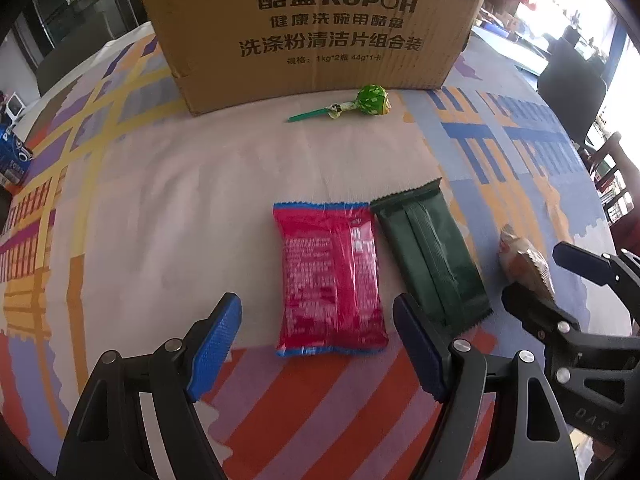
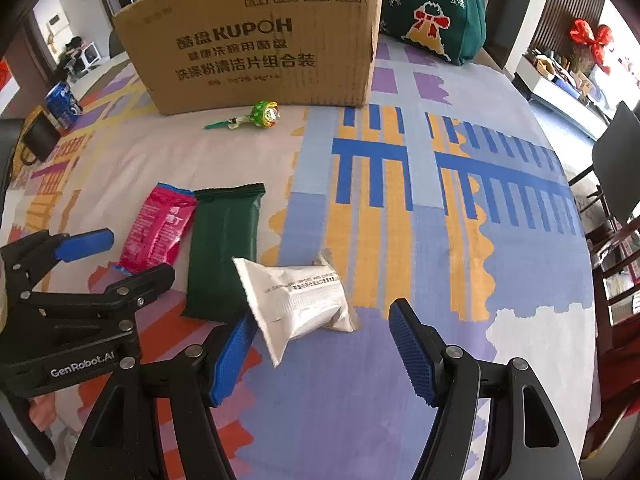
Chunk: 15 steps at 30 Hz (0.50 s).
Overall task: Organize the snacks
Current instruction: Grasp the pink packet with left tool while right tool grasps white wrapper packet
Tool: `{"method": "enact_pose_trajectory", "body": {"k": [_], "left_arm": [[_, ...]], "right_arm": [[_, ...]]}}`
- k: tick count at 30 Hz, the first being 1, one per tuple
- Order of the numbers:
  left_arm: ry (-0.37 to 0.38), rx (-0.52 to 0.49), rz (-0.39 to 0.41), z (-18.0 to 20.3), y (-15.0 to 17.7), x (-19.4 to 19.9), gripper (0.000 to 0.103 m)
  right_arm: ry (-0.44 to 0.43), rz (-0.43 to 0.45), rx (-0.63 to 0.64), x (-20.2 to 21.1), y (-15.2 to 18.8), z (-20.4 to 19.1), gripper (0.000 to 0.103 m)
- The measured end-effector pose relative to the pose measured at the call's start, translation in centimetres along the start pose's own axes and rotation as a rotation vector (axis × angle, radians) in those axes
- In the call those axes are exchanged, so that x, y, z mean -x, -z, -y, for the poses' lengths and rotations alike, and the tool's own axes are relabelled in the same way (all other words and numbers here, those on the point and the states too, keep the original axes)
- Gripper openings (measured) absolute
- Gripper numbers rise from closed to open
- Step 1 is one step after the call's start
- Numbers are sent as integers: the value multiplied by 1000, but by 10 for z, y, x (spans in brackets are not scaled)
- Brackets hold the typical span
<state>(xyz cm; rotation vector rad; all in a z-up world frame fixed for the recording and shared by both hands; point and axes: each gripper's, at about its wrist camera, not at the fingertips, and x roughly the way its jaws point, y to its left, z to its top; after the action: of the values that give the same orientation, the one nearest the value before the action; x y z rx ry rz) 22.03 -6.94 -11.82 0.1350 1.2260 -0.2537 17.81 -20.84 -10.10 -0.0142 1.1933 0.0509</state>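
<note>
— From the left hand's camera, what's in front of it?

— The left tongs (image 1: 318, 322) stand open and empty. The red packet (image 1: 330, 278) lies flat on the tablecloth (image 1: 168, 208), its near end between the two blue pads, none of it touched. Its long side runs straight away from the tongs, so I'd guess they would close across its short width.

— Anything crowding it?

— The green packet (image 1: 430, 258) lies just beside it on the right, nearly touching and angled a little. The right-hand pad sits over that packet's near corner, so it could get nudged. Further off, a lollipop (image 1: 360, 104) lies in front of the cardboard box (image 1: 312, 36), well apart.

— And the right hand's camera?

— The right tongs (image 2: 324, 346) are open too, holding nothing. The white packet (image 2: 298, 304) lies crosswise just ahead, its near corner by the left pad, apart from it as far as I can tell. Its long side runs left to right and it overlaps the green packet's edge. Each hand is nearer its own packet. A blue can (image 2: 62, 104) stands far off to the left.
</note>
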Motion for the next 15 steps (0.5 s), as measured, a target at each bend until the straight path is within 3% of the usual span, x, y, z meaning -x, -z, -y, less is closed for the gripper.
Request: {"method": "enact_pose_trajectory", "body": {"k": [4, 7, 11, 12, 15], "left_arm": [[-18, -3, 9, 3, -6, -6, 74], [-19, -2, 15, 4, -10, -8, 72], [-18, 4, 26, 4, -14, -7, 57], [-14, 5, 29, 4, -14, -7, 50], [-15, -6, 32, 5, -14, -6, 43]], "right_arm": [[-2, -4, -6, -5, -1, 3, 67], [-4, -2, -12, -6, -3, 5, 58], [-15, -1, -27, -8, -5, 10, 42], [-16, 0, -31, -8, -6, 11, 42], [-23, 10, -39, -6, -6, 12, 41]]}}
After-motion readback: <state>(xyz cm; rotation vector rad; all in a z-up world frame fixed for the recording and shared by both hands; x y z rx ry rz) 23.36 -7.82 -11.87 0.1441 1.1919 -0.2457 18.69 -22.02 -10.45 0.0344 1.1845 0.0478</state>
